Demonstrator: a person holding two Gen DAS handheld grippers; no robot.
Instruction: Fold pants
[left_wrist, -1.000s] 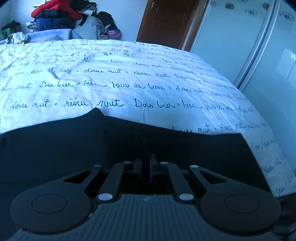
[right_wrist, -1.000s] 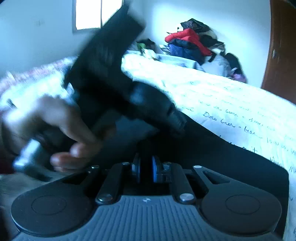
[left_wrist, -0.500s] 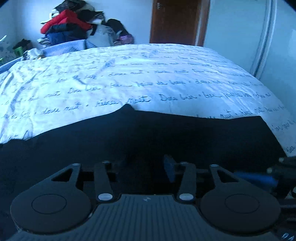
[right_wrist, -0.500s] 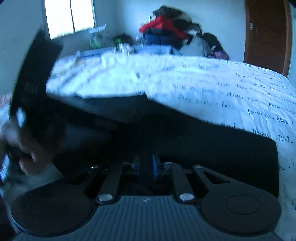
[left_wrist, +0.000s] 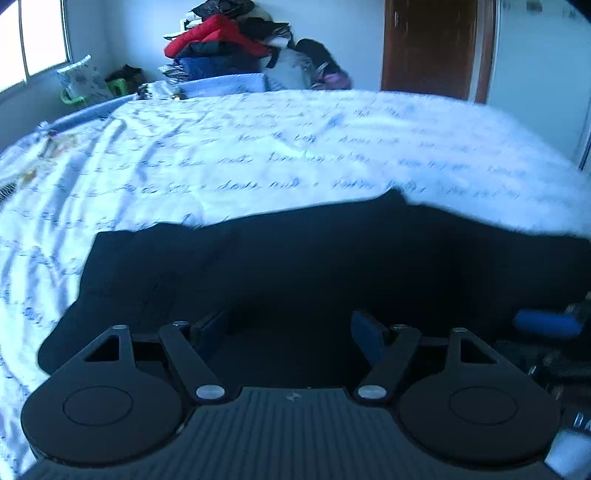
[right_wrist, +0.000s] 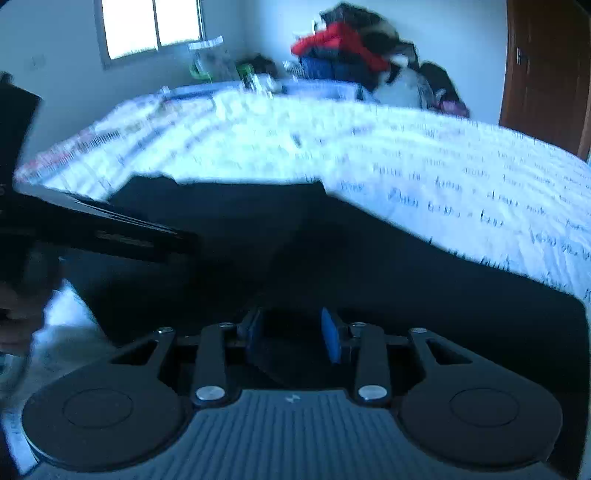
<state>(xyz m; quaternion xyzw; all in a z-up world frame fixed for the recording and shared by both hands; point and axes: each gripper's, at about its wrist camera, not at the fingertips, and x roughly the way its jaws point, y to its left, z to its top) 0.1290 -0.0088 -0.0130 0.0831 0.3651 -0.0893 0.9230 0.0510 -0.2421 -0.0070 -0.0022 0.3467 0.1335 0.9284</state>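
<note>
Black pants (left_wrist: 295, 266) lie flat on a white bedspread with blue script (left_wrist: 295, 147), near its front edge. My left gripper (left_wrist: 291, 328) is open and empty, low over the pants. My right gripper (right_wrist: 291, 332) is open too, its blue pads (right_wrist: 330, 334) apart just above the black fabric (right_wrist: 369, 280). The right gripper's blue pad (left_wrist: 546, 323) shows at the right edge of the left wrist view. The left gripper's body (right_wrist: 92, 229) and the hand holding it show at the left of the right wrist view.
A pile of clothes (left_wrist: 229, 48) sits beyond the bed's far end against the wall. A brown door (left_wrist: 432, 48) stands at the back right. A window (right_wrist: 151, 26) is at the back left. The bed's right edge drops off near the pants.
Both grippers have opened; they were shut on the black fabric a second ago. Both views have swung left, and the pants now lie flat.
</note>
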